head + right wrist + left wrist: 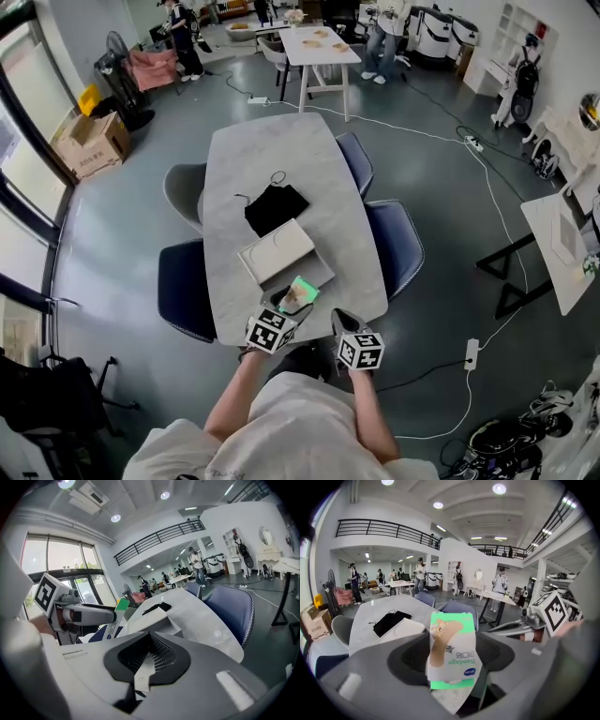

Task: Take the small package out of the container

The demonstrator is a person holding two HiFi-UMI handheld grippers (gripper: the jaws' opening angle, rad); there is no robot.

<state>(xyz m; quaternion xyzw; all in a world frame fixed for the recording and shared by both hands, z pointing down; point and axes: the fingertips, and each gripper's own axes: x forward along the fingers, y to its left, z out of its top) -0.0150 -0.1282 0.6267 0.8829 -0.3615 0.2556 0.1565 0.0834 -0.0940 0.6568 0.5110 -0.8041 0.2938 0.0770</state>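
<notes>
The small package (300, 293) is a green and white bandage packet (452, 651), held up above the near end of the grey table (272, 150) with my left gripper (291, 306) shut on its lower part (452, 670). Just beyond it lies the container (277, 251), a flat white box resting across a grey tray (317, 273). My right gripper (343, 324) hovers to the right at the table's near edge, jaws together (145, 660) with nothing in them. In the right gripper view, the packet (115, 616) sticks up from the left gripper (89, 613).
A black pouch with a cord (275, 206) lies behind the box. Blue chairs (396, 244) stand at the right side, a dark blue chair (183, 291) and a grey one (183, 192) at the left. Cardboard boxes (92, 142) sit by the window.
</notes>
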